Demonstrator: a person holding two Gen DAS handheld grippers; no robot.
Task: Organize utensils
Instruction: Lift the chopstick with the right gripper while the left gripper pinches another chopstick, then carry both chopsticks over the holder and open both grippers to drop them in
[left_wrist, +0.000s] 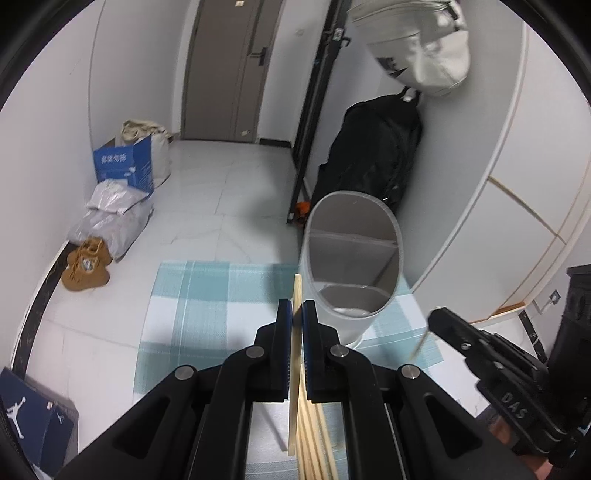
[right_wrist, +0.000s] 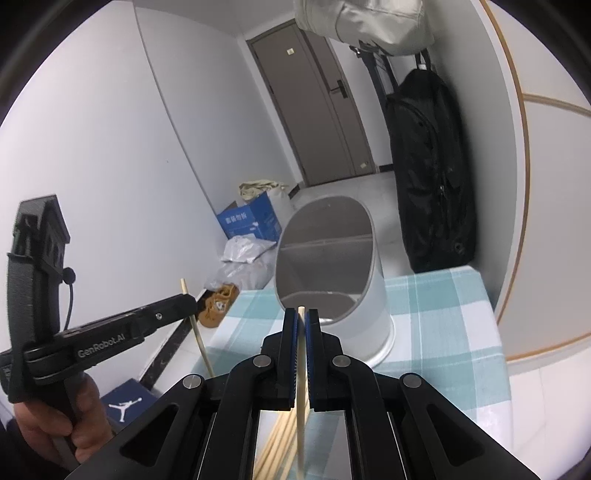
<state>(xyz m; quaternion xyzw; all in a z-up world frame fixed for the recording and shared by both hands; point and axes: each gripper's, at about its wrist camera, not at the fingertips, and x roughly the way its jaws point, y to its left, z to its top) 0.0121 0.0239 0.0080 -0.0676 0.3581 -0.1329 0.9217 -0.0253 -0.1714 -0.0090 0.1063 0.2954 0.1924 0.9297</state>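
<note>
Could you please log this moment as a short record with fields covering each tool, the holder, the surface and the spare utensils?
left tool: shut on one chopstick
right tool: shut on another chopstick
holder: grey, oval, with divided compartments, no utensil visible inside, just ahead of both tools
surface: checked cloth, holder standing on it
spare chopsticks: bundle lying below the tools
status: neither chopstick in the holder yet

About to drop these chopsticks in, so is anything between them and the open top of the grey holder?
Nothing visible. The left gripper and right gripper each clamp one chopstick, and the holder stands just ahead on the checked cloth, its mouth unobstructed.
</note>
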